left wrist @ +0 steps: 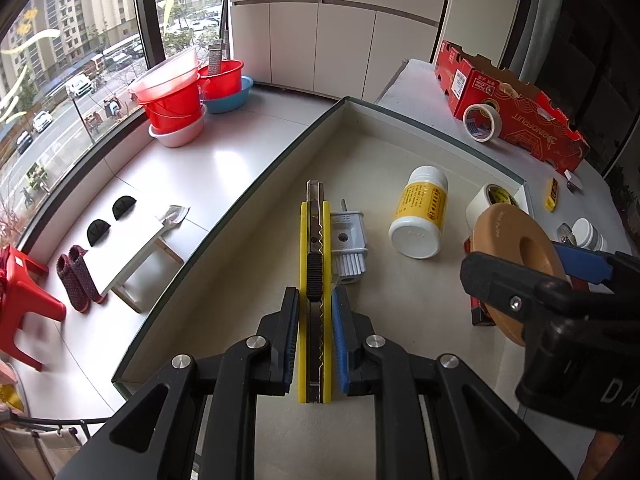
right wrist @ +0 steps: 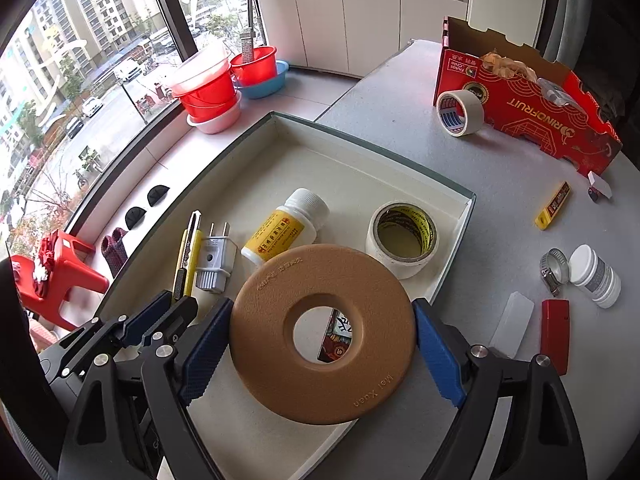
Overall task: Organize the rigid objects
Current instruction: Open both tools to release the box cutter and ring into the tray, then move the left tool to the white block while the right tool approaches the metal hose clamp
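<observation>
— Where had the yellow utility knife [left wrist: 315,240] got to?

— It lay flat on the floor of the shallow white tray [right wrist: 344,184], along the left side and pointing at the far wall. A grey plug [right wrist: 214,260] sat just beside it, on its right.

— And the left gripper [left wrist: 316,292]?

— It was low over the knife's near half, with a pad on each side of the handle. The pads stood very close, but I could make out a thin sliver of gap on the blue side. I'd call the tongs slightly apart, not pinching.

— What about the right gripper [right wrist: 322,304]?

— Its jaws were spread wide and clamped on a tan ring-shaped disc [right wrist: 320,384], one blue pad against each side of the rim. The disc hung over the near right part of the tray. Through its hole I could see a small printed box [right wrist: 338,336] underneath.

— Was anything else in the tray?

— A white bottle with a yellow label [right wrist: 284,228] was lying on its side near the middle. A roll of white tape [right wrist: 402,238] sat flat by the right wall.

— And outside it?

— On the grey table [right wrist: 400,80] there was a second tape roll [right wrist: 460,112], standing on edge against a red carton [right wrist: 532,112]. A few small bits lay scattered to the right.
</observation>
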A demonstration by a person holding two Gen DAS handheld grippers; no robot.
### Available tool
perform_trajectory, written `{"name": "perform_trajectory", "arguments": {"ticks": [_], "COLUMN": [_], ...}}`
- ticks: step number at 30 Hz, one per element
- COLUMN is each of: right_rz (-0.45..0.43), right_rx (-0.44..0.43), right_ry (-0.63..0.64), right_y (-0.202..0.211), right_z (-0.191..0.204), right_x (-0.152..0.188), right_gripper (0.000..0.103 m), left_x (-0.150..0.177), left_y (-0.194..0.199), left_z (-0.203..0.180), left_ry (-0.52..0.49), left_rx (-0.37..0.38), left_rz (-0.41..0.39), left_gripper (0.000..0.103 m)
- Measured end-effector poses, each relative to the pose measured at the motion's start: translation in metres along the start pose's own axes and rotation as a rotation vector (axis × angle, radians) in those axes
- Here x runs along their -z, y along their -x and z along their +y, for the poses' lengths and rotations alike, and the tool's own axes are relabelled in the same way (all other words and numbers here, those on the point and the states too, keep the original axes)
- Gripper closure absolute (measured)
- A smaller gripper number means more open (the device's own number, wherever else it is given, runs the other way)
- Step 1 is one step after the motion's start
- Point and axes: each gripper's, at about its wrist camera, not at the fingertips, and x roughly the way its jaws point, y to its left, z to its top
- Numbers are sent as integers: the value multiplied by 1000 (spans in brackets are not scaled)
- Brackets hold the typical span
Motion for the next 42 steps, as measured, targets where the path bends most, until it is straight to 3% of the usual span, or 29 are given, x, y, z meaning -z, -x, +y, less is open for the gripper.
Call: {"name": "perform_trajectory", "arguments": {"ticks": [1,3,4,5,7,19,28,36,42], "right_rz": [5,8,5,-4,-44,-77,-78,-76,-74], "right_rx": [5,19,26,30,40,28,39,63,15], "right_ry": [1,5,9,16,36,39,-41,-173,-405], "right_y": [-1,0,1,4,13,38,52,70,87], "right_z": [0,0,1,1,4,-3,-35,-89,-159], "right_x": [1,2,2,3,3,11,34,85,142], "right_gripper": [15,15,13,2,0,0,0,0,0], "left_x": [1,2,3,4,5,7,13,32,51], "left_y": [-1,-1,2,5,8,21,37,55,62], "left_z": [-1,-2,-3,-2,-2,-8,-30,-74,-119], "left_ry": [-8,-16,-19,-24,-25,-35,-81,-173,-263], "left_rx": [-1,-22,-45,-63,-74,-43,-42,24,114], "left_rz": [3,0,-17,-33,-32,-18,-28,-25,-6], "left_gripper": [72,17,11,8,0,0,0,0,0]}}
